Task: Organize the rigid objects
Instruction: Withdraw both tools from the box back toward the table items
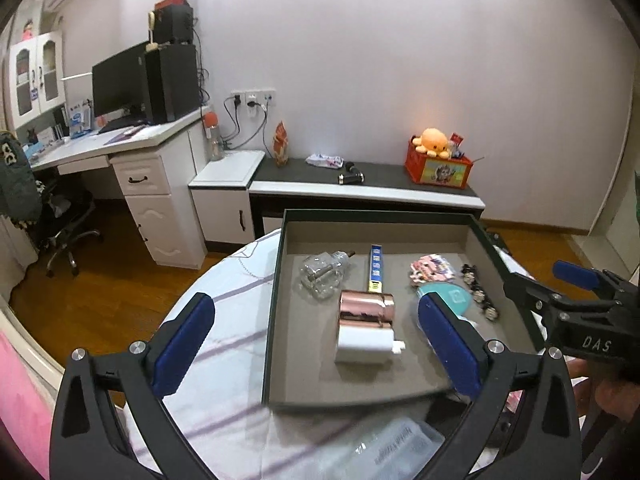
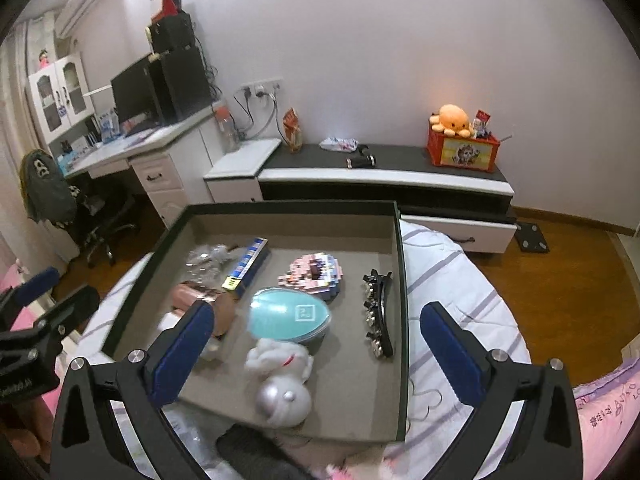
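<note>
Bedroom walls and a wooden floor sit behind a bed with a striped sheet [image 2: 460,276], and a shallow dark tray [image 2: 402,280] lies on that bed.

Both tongs are spread wide with nothing between their blue pads. The left tongs [image 1: 316,344] hang over the near left side of the tray. The right tongs [image 2: 318,350] hang over its near right side. Each is tipped down toward the tray, so I think the hands have let go and are ready for the next pick.

Just under the left tongs lies a shiny pink can [image 1: 366,308] on its side, touching a white block [image 1: 366,344] nearer to us. Between the right tongs lie a white and silver toy [image 2: 282,380], and a blue egg-shaped case [image 2: 290,314] just behind it, touching it.

Farther out, a sparkly black hair clip [image 2: 378,314] lies alone along the right wall of the tray. A pink brick toy [image 2: 314,274] sits behind the egg. A long blue box [image 2: 246,268] and a clear glass bottle [image 1: 324,274] rest toward the far left.

Everything lies flat in rows, so it looks like sorting into the tray, and most of it seems done. Some blurry things still lie on the bed near the tray's front edge; I cannot tell what they are.
</note>
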Motion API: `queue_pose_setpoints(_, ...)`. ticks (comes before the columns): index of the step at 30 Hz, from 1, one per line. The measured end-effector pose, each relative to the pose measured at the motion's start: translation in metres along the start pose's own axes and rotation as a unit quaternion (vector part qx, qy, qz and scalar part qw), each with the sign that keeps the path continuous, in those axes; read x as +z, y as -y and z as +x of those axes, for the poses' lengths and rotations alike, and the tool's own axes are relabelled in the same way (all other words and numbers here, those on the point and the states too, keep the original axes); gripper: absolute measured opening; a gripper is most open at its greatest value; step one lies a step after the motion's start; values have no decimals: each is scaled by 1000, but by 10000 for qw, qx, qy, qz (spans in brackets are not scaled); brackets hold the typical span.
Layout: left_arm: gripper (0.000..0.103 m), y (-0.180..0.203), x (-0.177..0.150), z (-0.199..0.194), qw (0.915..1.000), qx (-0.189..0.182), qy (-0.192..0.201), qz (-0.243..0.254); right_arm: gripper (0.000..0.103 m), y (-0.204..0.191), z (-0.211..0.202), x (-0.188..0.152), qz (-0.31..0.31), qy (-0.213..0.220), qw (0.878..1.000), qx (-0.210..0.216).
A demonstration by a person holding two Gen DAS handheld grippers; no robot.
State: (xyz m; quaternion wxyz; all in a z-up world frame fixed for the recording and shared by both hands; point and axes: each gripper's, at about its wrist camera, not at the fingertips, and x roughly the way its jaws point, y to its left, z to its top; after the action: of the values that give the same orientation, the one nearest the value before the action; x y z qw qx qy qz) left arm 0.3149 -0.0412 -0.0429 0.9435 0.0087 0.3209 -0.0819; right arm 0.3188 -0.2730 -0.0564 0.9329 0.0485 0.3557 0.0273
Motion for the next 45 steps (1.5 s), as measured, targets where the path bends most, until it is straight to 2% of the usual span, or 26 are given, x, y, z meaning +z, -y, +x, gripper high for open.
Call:
queue_pose_setpoints(11, 103, -1, -37, -92, 9993, 161, 296, -149, 103, -6, -89, -44, 70, 424, 9987, 288)
queue_pose_setpoints(21, 103, 3, -86, -140, 9989, 194, 238, -345, 103, -3, -144, -102, 220, 530, 9980, 272)
queue_pose_setpoints(29, 103, 5, -143, -154, 9982, 10, -51, -591, 103, 2, -162, -164, 416, 348, 9984, 188)
queue_pose_setpoints(33, 103, 7, -158, -153, 9975, -68, -176, -684, 103, 5, -162, -186, 438, 159, 9987, 206)
queue_pose_setpoints(38, 103, 13, -169, -151, 9977, -96, -286, -609, 103, 7, -159, -197, 457, 30, 9988, 198)
queue_pose_setpoints(45, 103, 15, -171, -149, 9978, -94, -318, -582, 103, 3, -157, -195, 415, 18, 9989, 221)
